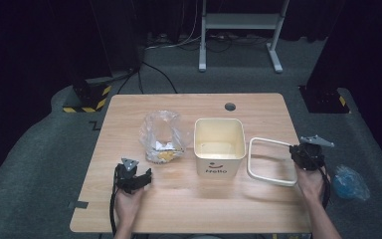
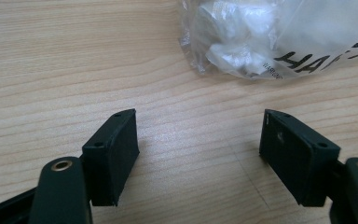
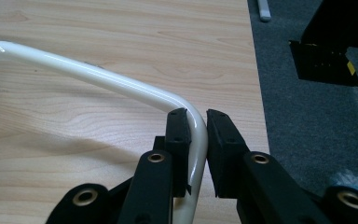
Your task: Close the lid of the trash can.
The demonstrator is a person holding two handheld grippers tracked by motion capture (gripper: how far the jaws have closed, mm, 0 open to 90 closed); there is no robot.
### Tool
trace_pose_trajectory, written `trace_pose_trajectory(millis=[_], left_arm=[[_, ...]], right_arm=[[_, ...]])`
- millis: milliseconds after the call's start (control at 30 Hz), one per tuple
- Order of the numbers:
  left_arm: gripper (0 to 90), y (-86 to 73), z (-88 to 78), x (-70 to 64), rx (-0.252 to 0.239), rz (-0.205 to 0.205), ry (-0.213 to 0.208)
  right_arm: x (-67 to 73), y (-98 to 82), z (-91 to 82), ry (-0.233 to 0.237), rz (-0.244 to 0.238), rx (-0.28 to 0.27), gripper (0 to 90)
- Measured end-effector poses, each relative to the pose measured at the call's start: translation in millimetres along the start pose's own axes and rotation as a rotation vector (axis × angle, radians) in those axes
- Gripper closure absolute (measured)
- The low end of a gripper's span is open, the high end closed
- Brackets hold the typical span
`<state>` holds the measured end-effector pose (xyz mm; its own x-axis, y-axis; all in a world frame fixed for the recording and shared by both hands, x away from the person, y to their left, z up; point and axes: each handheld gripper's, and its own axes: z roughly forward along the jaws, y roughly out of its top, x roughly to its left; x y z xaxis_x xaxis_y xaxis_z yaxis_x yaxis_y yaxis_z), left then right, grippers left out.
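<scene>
A cream square bin [image 1: 219, 144] with "Hello" on its front stands mid-table. Its white rim ring [image 1: 271, 162] lies tilted to the bin's right, and my right gripper [image 1: 306, 155] is shut on the ring's right side. In the right gripper view the white ring [image 3: 121, 84] runs between the two pads, my right gripper [image 3: 196, 122] pinching it just past a rounded corner. A clear plastic bag [image 1: 162, 137] with white and yellow scraps lies left of the bin. My left gripper [image 1: 135, 175] rests on the table below the bag, open; between the jaws of my left gripper [image 2: 200, 135] is bare wood, the bag [image 2: 270, 37] ahead.
The wooden table [image 1: 129, 209] has a cable hole [image 1: 230, 106] near its far edge. A blue crumpled bag [image 1: 350, 182] lies on the grey carpet off the table's right edge. A white desk frame [image 1: 238, 30] and dark stands are beyond the table.
</scene>
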<state>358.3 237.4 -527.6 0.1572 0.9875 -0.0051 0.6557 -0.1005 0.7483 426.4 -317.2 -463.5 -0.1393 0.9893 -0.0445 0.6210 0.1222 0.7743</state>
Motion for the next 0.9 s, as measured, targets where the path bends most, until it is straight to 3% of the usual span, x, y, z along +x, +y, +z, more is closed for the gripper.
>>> trace_pose_trajectory(millis=[900], left_arm=[[28.0,0.0,0.0,0.0,0.0,0.0,0.0]], right_arm=[[-0.9,23.6,-18.8,-0.009,-0.001,-0.025,79.5]])
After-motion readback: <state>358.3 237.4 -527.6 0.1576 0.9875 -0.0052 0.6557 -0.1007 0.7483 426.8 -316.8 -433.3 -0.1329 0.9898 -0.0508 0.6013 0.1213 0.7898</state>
